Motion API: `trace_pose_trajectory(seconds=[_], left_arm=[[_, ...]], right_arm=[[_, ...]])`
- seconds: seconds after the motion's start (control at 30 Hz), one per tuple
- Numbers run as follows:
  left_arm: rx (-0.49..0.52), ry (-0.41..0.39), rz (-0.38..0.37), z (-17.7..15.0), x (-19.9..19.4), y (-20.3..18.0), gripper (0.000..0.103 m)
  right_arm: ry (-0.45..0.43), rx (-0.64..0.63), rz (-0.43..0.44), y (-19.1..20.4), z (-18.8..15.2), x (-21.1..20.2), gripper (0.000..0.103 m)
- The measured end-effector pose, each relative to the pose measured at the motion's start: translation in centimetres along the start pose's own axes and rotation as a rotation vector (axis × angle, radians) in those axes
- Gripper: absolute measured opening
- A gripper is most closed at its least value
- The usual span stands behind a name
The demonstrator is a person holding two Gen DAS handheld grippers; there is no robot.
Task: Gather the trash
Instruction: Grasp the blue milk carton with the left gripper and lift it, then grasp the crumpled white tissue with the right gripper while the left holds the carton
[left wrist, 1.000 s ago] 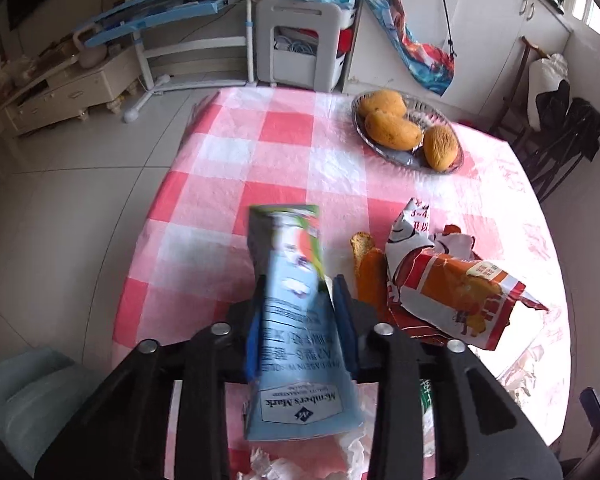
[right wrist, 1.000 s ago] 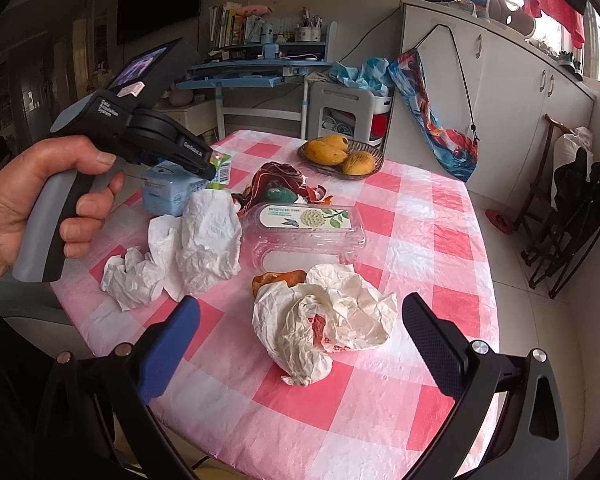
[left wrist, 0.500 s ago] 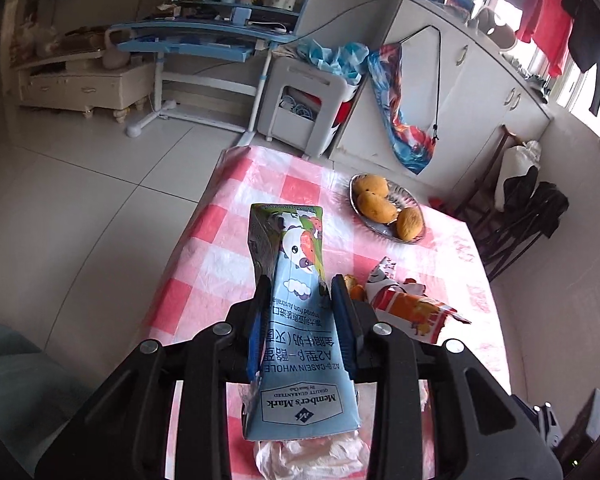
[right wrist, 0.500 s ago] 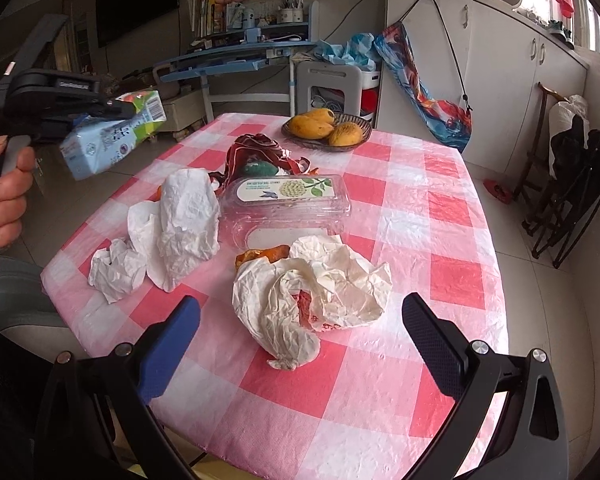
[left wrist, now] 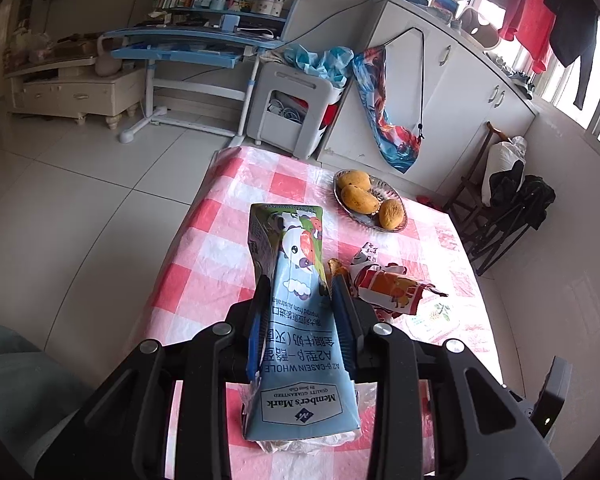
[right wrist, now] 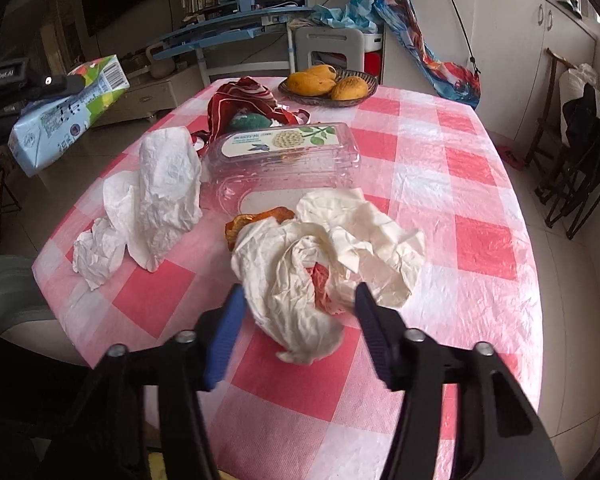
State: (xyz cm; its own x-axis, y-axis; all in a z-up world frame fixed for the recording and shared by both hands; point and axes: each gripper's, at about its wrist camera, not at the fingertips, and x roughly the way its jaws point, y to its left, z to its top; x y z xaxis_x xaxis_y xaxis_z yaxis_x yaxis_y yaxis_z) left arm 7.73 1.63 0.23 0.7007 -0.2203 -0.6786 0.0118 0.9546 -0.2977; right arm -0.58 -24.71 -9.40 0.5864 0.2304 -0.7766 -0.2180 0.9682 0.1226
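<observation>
My left gripper [left wrist: 300, 292] is shut on a flattened blue milk carton [left wrist: 296, 320] and holds it in the air above the left edge of the table; the carton also shows in the right wrist view [right wrist: 68, 116]. My right gripper [right wrist: 300, 304] is open, its fingers on either side of a crumpled cream paper wad [right wrist: 324, 264] on the table. Crumpled white tissues [right wrist: 152, 196], a clear plastic clamshell box [right wrist: 284, 152], a red snack wrapper [right wrist: 248, 100] and orange peel [right wrist: 256, 220] lie on the table. An orange snack bag [left wrist: 392, 292] lies beyond the carton.
The table has a pink-and-white checked cloth [right wrist: 452, 184]. A dish of mangoes [right wrist: 328, 84] stands at its far end. A folding chair [right wrist: 576, 152] is to the right, a white cabinet [left wrist: 460, 92] and a blue desk [left wrist: 188, 44] behind. Tiled floor [left wrist: 80, 208] lies left of the table.
My left gripper has lifted the milk carton up and away from the table. My right gripper has moved forward to the cream paper wad and its jaws have narrowed around it.
</observation>
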Motion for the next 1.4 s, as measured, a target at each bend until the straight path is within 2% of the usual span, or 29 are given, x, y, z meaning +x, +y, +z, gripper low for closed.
trace_pose_trajectory(seconds=[0.03, 0.07, 0.3, 0.33, 0.37, 0.43, 0.5, 0.53, 0.6, 0.63, 0.67, 0.73, 0.9, 0.93, 0.97, 1.07, 1.27, 1.4], left_arm=[[0.0, 0.001, 0.001, 0.0, 0.0, 0.0, 0.03], [-0.001, 0.003, 0.0, 0.1, 0.0, 0.1, 0.03], [-0.01, 0.003, -0.012, 0.1, 0.1, 0.3, 0.03], [-0.009, 0.002, -0.014, 0.1, 0.0, 0.3, 0.03], [-0.007, 0.001, -0.015, 0.1, 0.1, 0.3, 0.03], [-0.004, 0.0, -0.014, 0.1, 0.1, 0.3, 0.03], [-0.005, 0.002, -0.014, 0.1, 0.1, 0.3, 0.03], [-0.005, 0.003, -0.013, 0.1, 0.1, 0.2, 0.03], [-0.005, 0.005, -0.013, 0.2, 0.2, 0.2, 0.03], [-0.007, 0.005, -0.013, 0.2, 0.2, 0.2, 0.03], [-0.008, 0.007, -0.013, 0.2, 0.3, 0.2, 0.03], [-0.012, 0.01, -0.015, 0.1, 0.4, 0.2, 0.03], [-0.008, 0.013, -0.021, 0.1, 0.6, -0.1, 0.03], [-0.006, 0.012, -0.021, 0.1, 0.6, -0.2, 0.03], [-0.004, 0.012, -0.022, 0.1, 0.6, -0.2, 0.03], [-0.003, 0.013, -0.023, 0.0, 0.7, -0.2, 0.03], [-0.03, 0.073, -0.011, -0.1, 2.0, 1.0, 0.03], [-0.052, 0.159, -0.051, -0.2, 4.7, 1.8, 0.032]], right_arm=[[-0.002, 0.017, 0.015, -0.4, -0.1, -0.2, 0.036], [-0.007, 0.024, 0.024, -0.5, 0.0, -0.3, 0.033], [-0.052, 0.025, 0.069, -0.2, 0.1, -1.4, 0.028], [-0.067, 0.016, 0.075, 0.1, 0.2, -1.7, 0.027], [-0.079, 0.009, 0.083, 0.2, 0.3, -2.0, 0.015], [-0.091, 0.001, 0.085, 0.4, 0.5, -2.2, 0.014], [-0.06, -0.008, 0.09, 0.5, 0.5, -1.6, 0.014], [-0.046, -0.015, 0.083, 0.8, 0.4, -1.2, 0.018], [-0.044, -0.031, 0.065, 1.1, 0.1, -1.1, 0.039], [-0.057, -0.041, 0.049, 1.4, 0.1, -1.3, 0.075], [-0.086, -0.052, 0.021, 1.7, 0.1, -1.7, 0.092], [-0.104, -0.082, 0.008, 2.2, 0.2, -1.8, 0.092], [-0.042, -0.069, -0.023, 1.9, 0.1, 0.1, 0.092], [-0.026, -0.052, -0.016, 1.5, 0.0, 0.5, 0.084], [-0.002, -0.027, 0.001, 1.0, 0.0, 1.0, 0.06], [0.011, 0.022, 0.03, -0.1, -0.1, 1.1, 0.042], [-0.02, 0.049, 0.071, 0.0, -0.1, -0.2, 0.034], [-0.04, 0.056, 0.097, 0.2, 0.0, -1.1, 0.034]])
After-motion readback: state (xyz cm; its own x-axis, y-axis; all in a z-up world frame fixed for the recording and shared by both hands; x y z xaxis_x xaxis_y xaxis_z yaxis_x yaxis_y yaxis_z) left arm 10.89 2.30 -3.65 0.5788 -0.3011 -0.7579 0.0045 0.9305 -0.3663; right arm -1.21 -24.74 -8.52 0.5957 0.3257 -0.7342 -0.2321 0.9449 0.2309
